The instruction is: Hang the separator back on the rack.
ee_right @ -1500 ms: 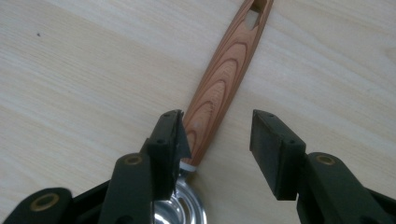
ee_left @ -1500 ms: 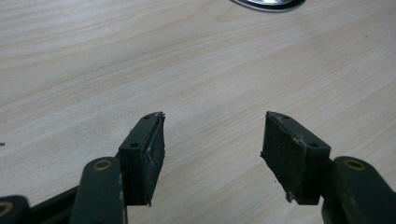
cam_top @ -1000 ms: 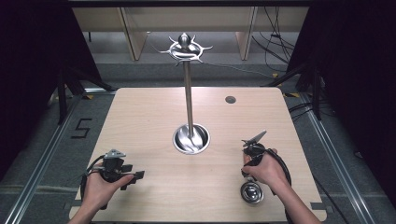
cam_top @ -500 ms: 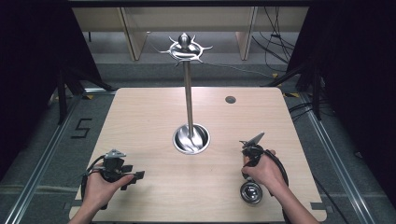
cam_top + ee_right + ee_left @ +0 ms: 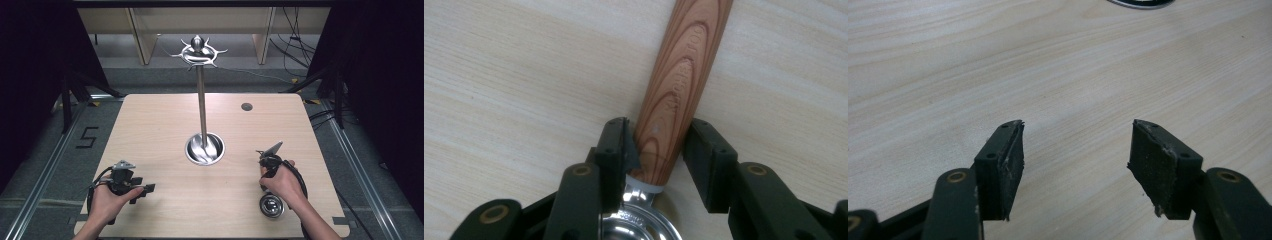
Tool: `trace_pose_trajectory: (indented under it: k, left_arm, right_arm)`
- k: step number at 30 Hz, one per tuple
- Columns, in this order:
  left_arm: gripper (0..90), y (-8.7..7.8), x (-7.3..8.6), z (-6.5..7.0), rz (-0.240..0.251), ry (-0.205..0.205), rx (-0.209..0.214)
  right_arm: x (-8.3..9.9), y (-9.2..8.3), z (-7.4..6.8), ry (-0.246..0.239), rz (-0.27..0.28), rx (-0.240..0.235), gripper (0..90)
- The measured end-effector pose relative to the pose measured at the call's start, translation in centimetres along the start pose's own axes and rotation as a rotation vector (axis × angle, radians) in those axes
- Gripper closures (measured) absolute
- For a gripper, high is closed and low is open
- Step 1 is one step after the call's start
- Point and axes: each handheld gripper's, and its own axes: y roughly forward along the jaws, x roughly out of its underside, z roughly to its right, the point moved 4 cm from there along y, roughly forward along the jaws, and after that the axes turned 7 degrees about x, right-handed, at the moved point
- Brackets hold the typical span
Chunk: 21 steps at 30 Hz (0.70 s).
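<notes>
Right gripper [image 5: 656, 145] being closed around wooden-handled steel strainer [image 5: 681, 70] near ferrule; firm, centred grip advised. Left gripper [image 5: 1075, 150] being held open, empty.

The high view is evenly lit from above: the pale table [image 5: 150, 135] is bright, while the surroundings at both sides fall into near black. A patch of glare sits on the wood just behind the steel stand's base [image 5: 204, 148], and the polished base and the stand's top [image 5: 198, 50] throw small highlights. Shadows under the hands are short and soft. This view is slightly soft overall, with fine detail smeared. In the left gripper view the wood grain is fairly sharp and the black fingers [image 5: 1003, 167] are well lit, showing their texture. In the right gripper view the wooden handle [image 5: 679, 95] is clear near the fingers, its far end softer, with a bright glint on the metal [image 5: 634, 220] below.
</notes>
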Motion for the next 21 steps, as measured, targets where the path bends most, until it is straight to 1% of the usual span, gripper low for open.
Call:
trace_pose_trajectory:
  k: [1,2,3,4,6,8,10,11,13,15,16,19,20,21]
  left_arm:
    - [37.8,0.0,0.0,0.0,0.000,0.000,0.000]
    - [37.8,0.0,0.0,0.0,-0.001,-0.001,0.002]
    - [37.8,0.0,0.0,0.0,-0.001,-0.001,0.002]
    - [37.8,0.0,0.0,0.0,-0.001,-0.001,0.001]
    - [37.8,0.0,0.0,-0.1,-0.003,0.000,0.000]
    - [37.9,0.0,0.0,-0.1,-0.004,0.000,0.001]
    - [37.9,0.0,0.0,-0.1,-0.004,0.000,0.001]
    - [37.9,0.0,0.0,0.0,-0.003,0.001,0.003]
    - [37.9,0.0,0.0,0.0,-0.003,0.000,0.002]
    - [37.9,0.0,0.0,0.0,-0.002,0.001,0.003]
    - [38.0,0.0,0.0,0.0,-0.002,0.002,0.004]
    - [38.2,0.0,0.0,0.0,-0.002,0.004,0.000]
    - [38.2,0.0,0.0,0.0,-0.002,0.006,-0.002]
    - [38.2,0.0,0.0,0.0,-0.003,0.007,0.000]
  right_arm:
    - [0.0,0.0,-0.1,0.011,-0.004,-0.005,63.7]
    - [0.0,-0.1,0.2,-0.015,-0.016,-0.003,64.6]
    - [0.0,0.0,0.4,-0.033,-0.008,0.002,65.5]
    - [0.0,-0.1,0.2,-0.007,-0.019,0.006,66.5]
    - [0.0,-0.1,0.4,-0.005,-0.022,0.007,68.9]
    - [0.0,-0.1,0.4,0.003,-0.029,0.009,69.1]
    - [0.1,-0.1,0.5,-0.004,-0.027,0.003,69.2]
    - [0.1,-0.1,0.6,-0.015,-0.029,0.009,69.2]
    - [0.1,-0.1,0.6,-0.022,-0.028,0.007,69.3]
    - [0.3,-0.2,0.7,-0.056,-0.030,0.019,69.5]
    - [0.3,-0.1,0.8,-0.084,-0.025,0.011,69.5]
    - [0.4,-0.1,0.8,-0.081,-0.011,0.003,69.5]
    - [0.6,-0.1,1.0,-0.094,-0.003,0.001,69.6]
    - [0.6,-0.1,1.0,-0.094,-0.003,0.001,69.6]
